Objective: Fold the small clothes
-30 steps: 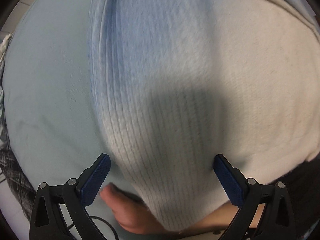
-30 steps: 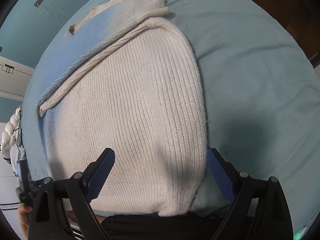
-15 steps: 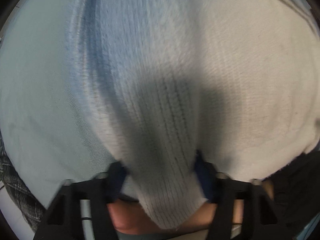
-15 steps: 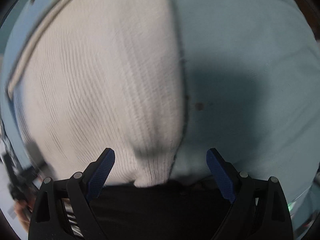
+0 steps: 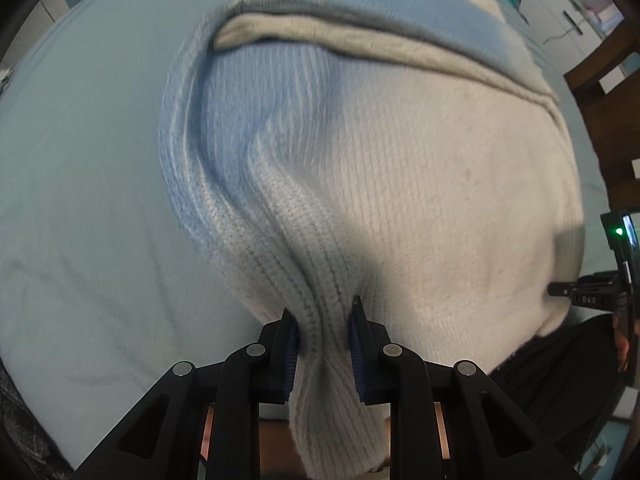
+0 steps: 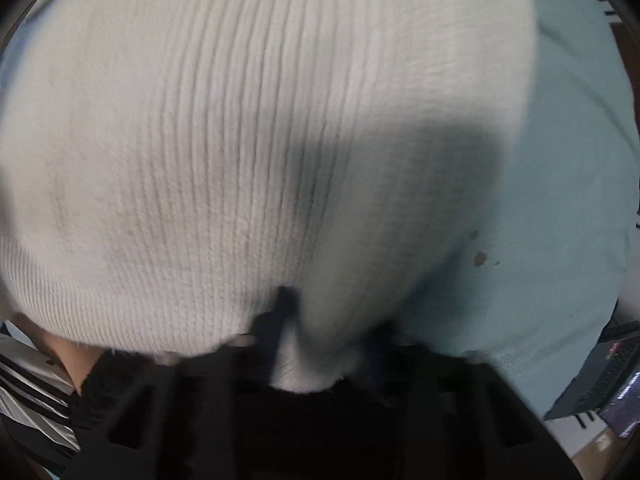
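closing on bunched hem of ribbed cream-blue sweater [image 5: 400, 184]: left claw [image 5: 322, 344] & right claw [image 6: 328, 344], both pinching.

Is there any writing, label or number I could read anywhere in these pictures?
"045", roughly, in small pale characters on the black device at the right edge of the left view; too small to be sure.
Laptop screen in the right view: text too blurred to read.
Sweater: no label showing.

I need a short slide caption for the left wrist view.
Left gripper closing on sweater hem above blue sheet.
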### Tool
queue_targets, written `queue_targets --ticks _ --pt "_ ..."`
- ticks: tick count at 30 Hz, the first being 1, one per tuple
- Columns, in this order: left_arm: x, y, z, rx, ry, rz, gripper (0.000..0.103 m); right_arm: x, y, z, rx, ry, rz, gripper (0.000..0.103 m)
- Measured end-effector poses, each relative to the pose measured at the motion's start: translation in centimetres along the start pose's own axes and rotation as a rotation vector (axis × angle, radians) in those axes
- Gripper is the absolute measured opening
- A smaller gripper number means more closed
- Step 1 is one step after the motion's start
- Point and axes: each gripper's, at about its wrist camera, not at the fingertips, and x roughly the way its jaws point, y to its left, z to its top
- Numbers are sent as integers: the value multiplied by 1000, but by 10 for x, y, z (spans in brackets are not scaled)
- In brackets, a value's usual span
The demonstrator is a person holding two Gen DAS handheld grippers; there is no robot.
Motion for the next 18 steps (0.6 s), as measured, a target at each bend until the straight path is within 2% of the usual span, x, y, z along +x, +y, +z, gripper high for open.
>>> queue_targets --ticks 4,7,10,13,16,18 --pt "-7 -1 -14 0 -50 2 21 -19 11 -12 -27 -146 18 11" --pt "-7 4 -5 5 -102 26 20 -36 12 -27 -36 -276 36 10" --pt "-18 5 -9 7 -157 39 20 -62 2 -50 -1 -475 131 10" --pt "-25 13 -1 -7 -205 53 20 -76 -13 -68 53 -624 237 10" --pt "-35 12 0 -8 -258 68 20 -84 -26 -71 94 -711 288 10" --pt "-37 7 0 -2 -288 71 20 -97 -29 -68 104 -752 287 10"
